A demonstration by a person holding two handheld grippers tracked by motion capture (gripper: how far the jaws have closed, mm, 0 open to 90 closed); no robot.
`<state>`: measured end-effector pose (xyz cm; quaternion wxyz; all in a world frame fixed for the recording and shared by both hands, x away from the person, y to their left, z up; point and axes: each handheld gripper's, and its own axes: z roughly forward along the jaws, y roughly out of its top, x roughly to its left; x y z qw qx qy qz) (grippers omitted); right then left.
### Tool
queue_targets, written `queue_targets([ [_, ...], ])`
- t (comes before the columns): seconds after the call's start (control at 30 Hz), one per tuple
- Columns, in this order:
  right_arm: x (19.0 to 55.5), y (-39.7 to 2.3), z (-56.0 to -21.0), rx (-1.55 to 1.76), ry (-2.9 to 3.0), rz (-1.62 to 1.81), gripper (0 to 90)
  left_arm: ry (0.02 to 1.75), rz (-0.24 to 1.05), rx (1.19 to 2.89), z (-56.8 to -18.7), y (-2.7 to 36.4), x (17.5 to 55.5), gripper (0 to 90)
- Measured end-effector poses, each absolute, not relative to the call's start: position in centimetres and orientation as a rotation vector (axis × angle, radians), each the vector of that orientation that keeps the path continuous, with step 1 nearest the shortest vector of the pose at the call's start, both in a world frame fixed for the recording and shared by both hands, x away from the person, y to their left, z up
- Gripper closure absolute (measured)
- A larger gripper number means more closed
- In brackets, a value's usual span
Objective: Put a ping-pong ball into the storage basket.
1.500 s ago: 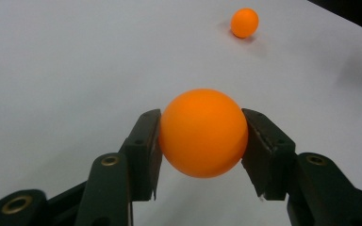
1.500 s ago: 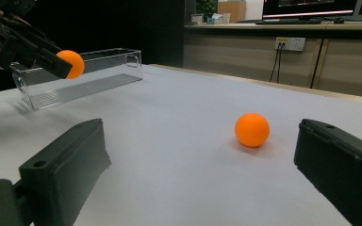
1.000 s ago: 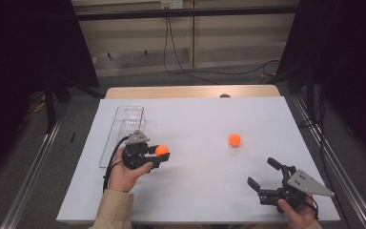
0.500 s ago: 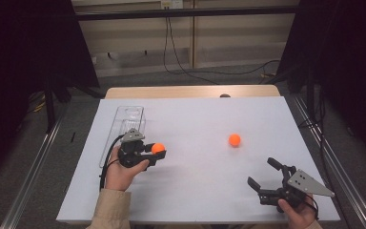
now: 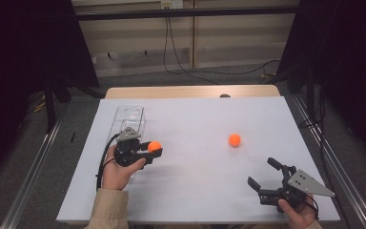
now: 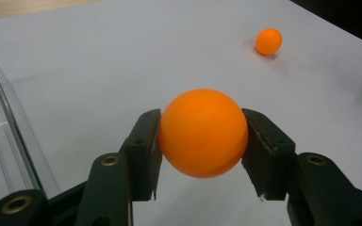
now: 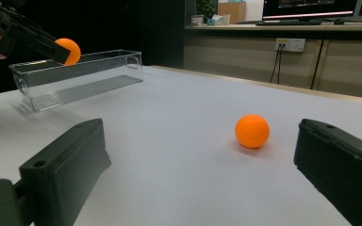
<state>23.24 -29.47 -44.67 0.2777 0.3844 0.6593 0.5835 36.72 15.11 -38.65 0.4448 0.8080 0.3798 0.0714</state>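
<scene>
The left gripper [image 5: 155, 151] clamps an orange ball [image 6: 203, 133] just right of the clear bin [image 5: 129, 117]. Next, it likely needs lifting over the rim. The right gripper [image 5: 263, 175] gapes, near the second ball [image 5: 235, 140].
</scene>
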Motion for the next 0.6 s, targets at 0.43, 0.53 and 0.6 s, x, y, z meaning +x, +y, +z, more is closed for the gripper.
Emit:
queue_targets([
  [0.43,23.23,-29.48,-44.65,1.032,1.769,1.569,2.3,0.960,0.197,1.997,-38.45,15.72,36.78,50.8],
  [0.53,23.23,-29.48,-44.65,1.032,1.769,1.569,2.3,0.964,0.200,1.996,-38.38,15.88,36.78,50.8],
  [0.6,23.23,-29.48,-44.64,1.030,1.769,1.568,2.4,0.967,0.201,1.995,-38.36,16.00,36.79,50.8],
])
